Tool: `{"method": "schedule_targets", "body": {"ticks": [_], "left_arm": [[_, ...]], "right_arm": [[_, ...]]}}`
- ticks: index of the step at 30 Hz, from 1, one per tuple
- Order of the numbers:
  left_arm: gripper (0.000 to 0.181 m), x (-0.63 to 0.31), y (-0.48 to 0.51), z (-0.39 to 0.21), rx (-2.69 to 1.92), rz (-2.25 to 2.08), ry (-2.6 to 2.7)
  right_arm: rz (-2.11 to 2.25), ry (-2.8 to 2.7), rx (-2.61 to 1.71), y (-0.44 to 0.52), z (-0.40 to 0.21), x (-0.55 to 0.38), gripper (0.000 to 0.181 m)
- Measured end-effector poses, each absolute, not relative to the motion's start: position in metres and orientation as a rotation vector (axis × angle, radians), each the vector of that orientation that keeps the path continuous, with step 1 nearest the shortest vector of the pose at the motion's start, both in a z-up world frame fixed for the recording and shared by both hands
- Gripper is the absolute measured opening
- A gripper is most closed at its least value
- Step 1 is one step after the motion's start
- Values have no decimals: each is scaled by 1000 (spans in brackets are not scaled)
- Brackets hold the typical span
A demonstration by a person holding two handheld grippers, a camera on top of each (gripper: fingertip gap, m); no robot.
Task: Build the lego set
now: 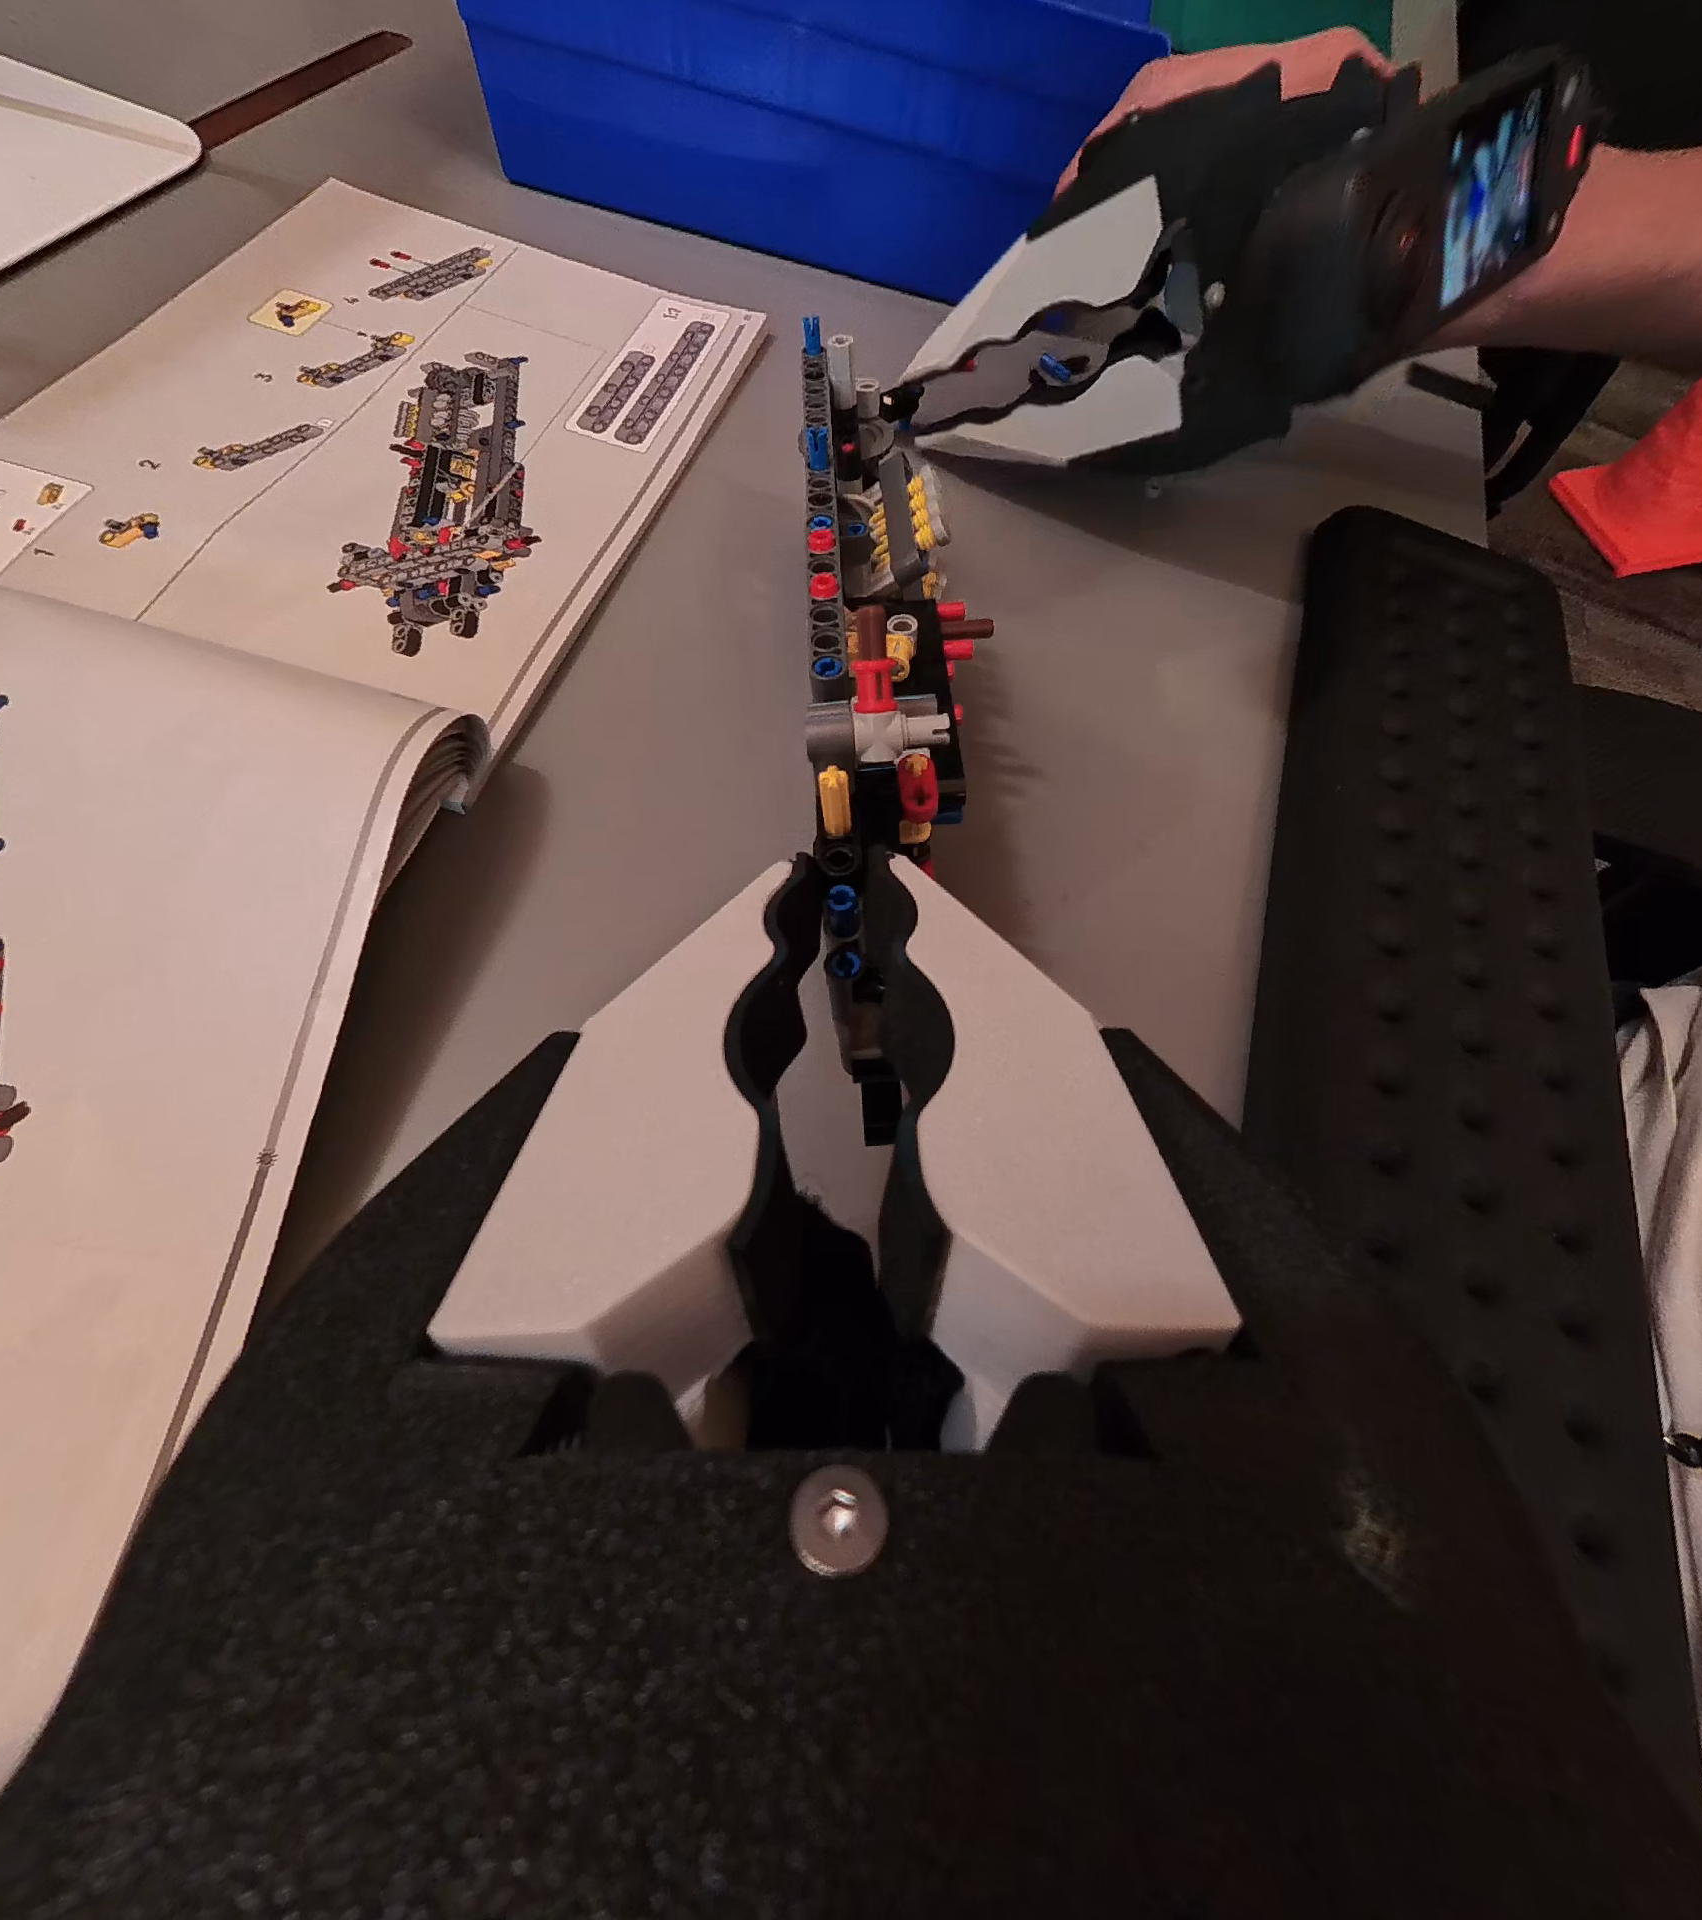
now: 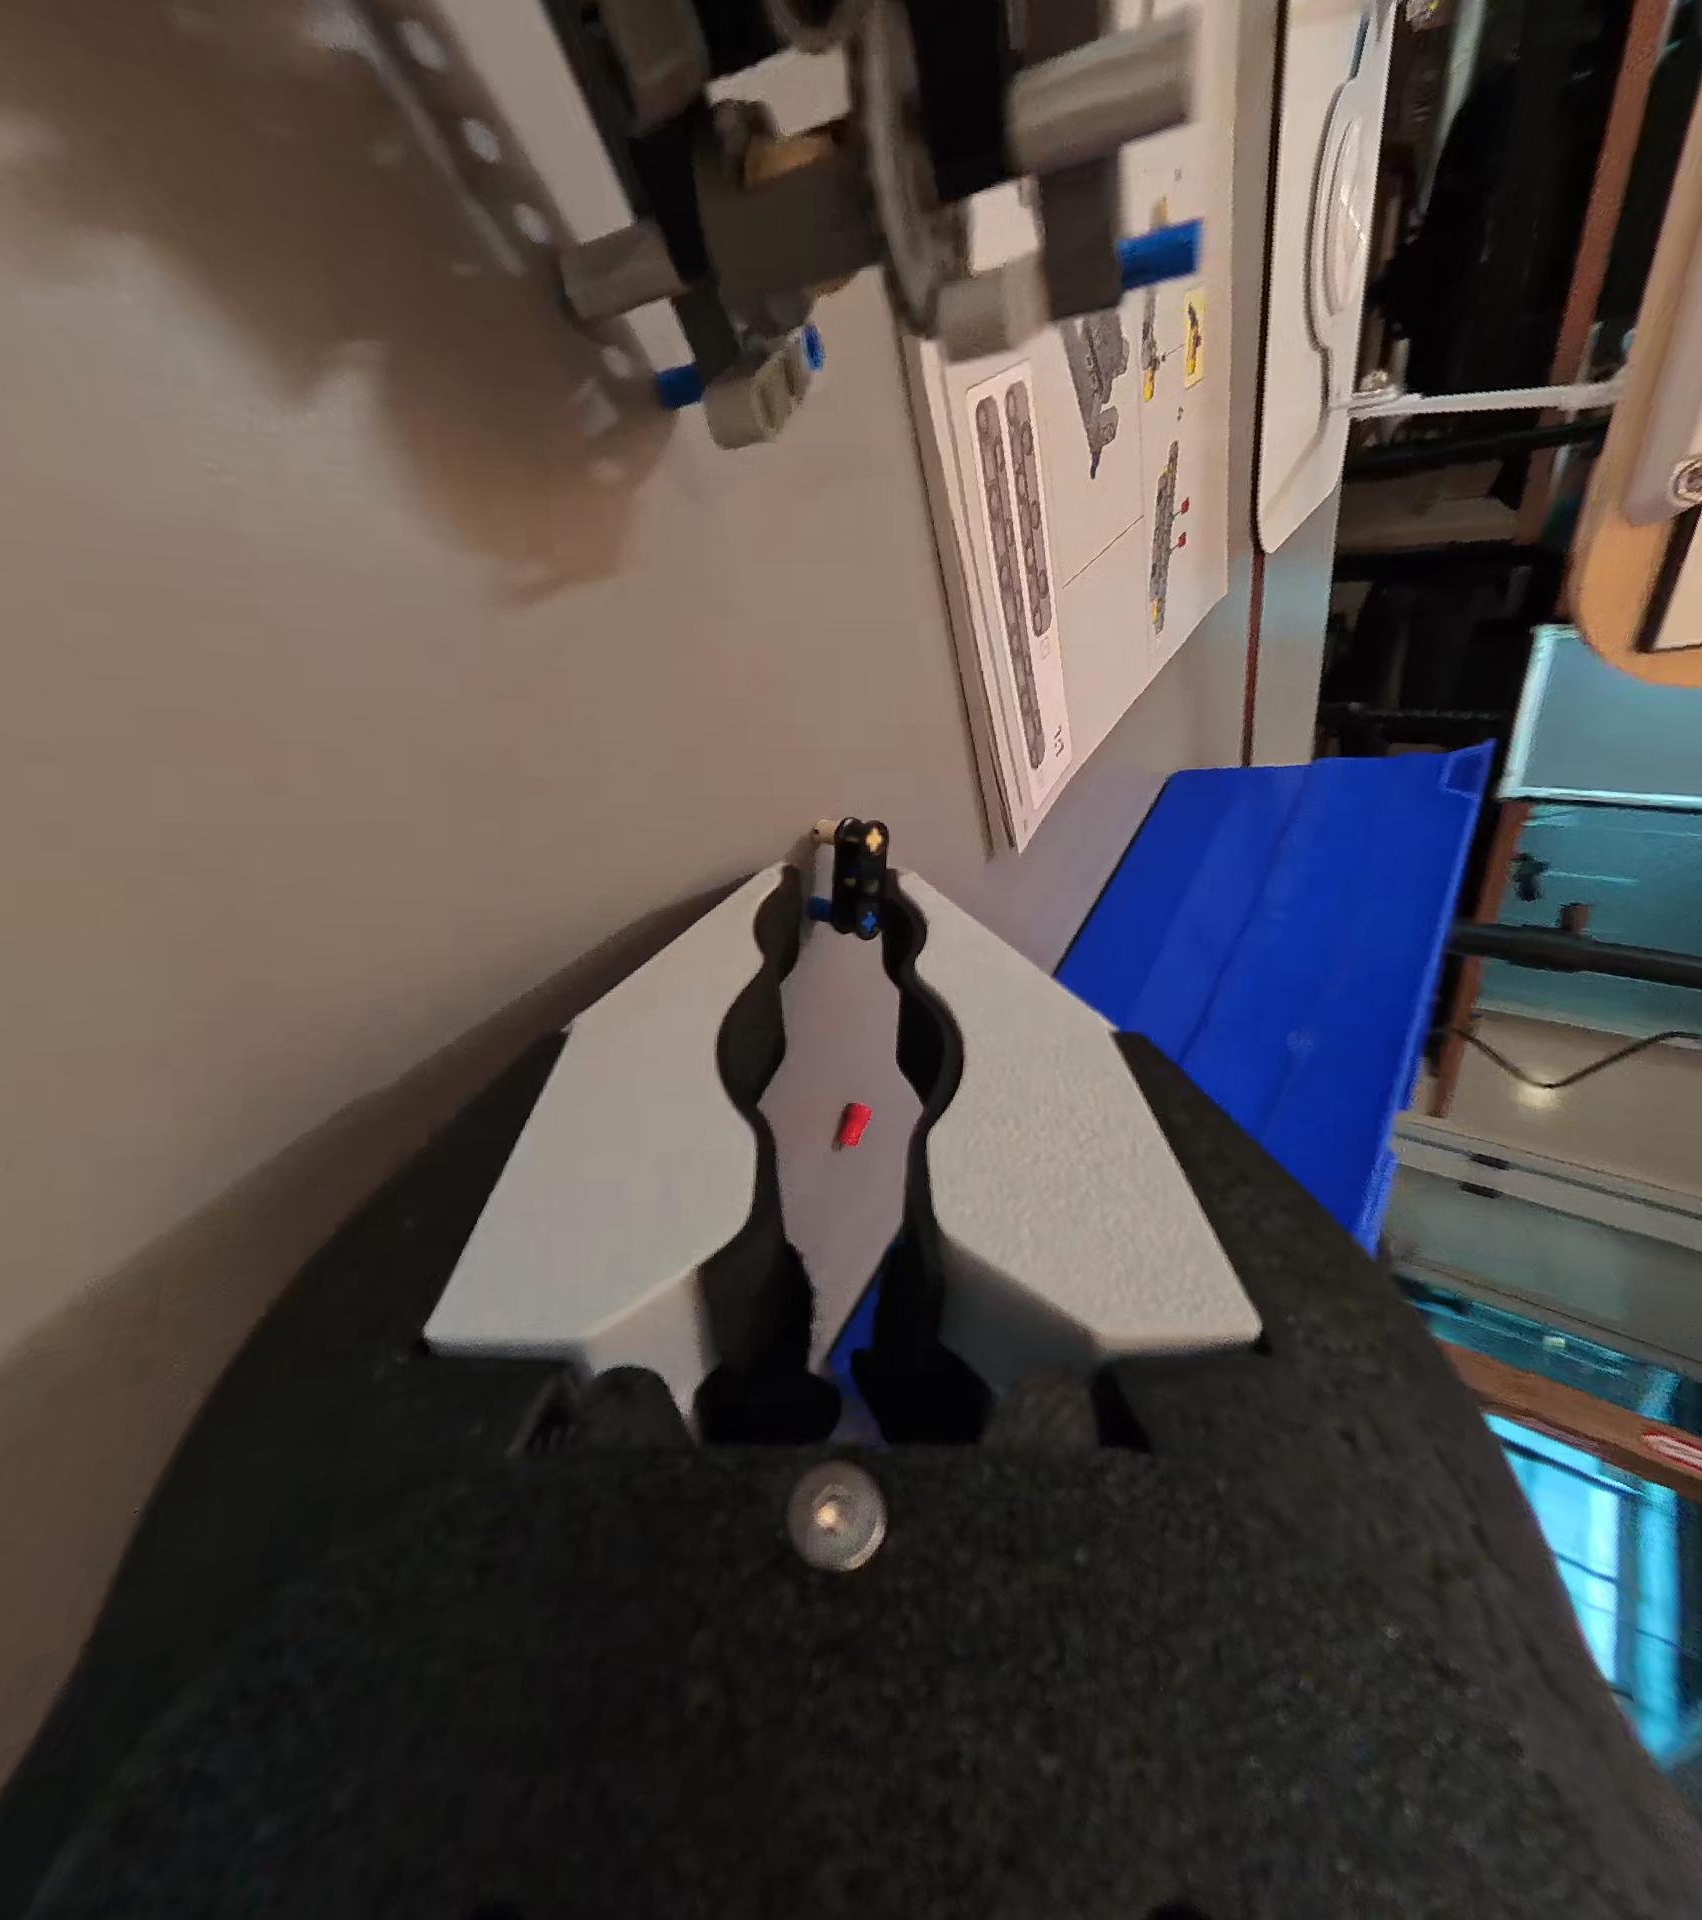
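Observation:
A long lego assembly (image 1: 852,582) of grey and black beams with red, yellow and blue pins stands on edge on the grey table (image 1: 660,686). My left gripper (image 1: 852,873) is shut on its near end. My right gripper (image 2: 852,883) is shut on a small black lego piece (image 2: 859,871) with blue and tan pins. In the left wrist view the right gripper (image 1: 904,410) sits at the far end of the assembly. The assembly's far end (image 2: 826,187) shows blurred at the top of the right wrist view. A small red pin (image 2: 853,1124) lies on the table.
An open instruction booklet (image 1: 307,499) lies to the left. A blue bin (image 1: 805,114) stands at the back and shows in the right wrist view (image 2: 1273,987). A black studded pad (image 1: 1439,935) lies at the right. An orange cone (image 1: 1688,468) stands on the floor beyond.

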State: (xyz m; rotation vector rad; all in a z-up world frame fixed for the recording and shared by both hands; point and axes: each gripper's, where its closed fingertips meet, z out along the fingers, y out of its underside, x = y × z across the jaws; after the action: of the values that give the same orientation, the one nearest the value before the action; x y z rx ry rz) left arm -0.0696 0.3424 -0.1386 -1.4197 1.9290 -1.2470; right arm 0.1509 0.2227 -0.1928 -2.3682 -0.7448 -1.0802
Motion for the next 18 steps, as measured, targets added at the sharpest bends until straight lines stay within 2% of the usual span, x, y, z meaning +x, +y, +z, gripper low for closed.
{"method": "schedule_targets", "body": {"ticks": [8,18], "left_arm": [[6,-70,342,-139,-1420,-1246,1929],[6,-70,342,-139,-1417,-1242,1932]], "right_arm": [[-694,-523,-2469,227,-178,149,14],[-194,-590,-2789,222,-177,143,16]]}}
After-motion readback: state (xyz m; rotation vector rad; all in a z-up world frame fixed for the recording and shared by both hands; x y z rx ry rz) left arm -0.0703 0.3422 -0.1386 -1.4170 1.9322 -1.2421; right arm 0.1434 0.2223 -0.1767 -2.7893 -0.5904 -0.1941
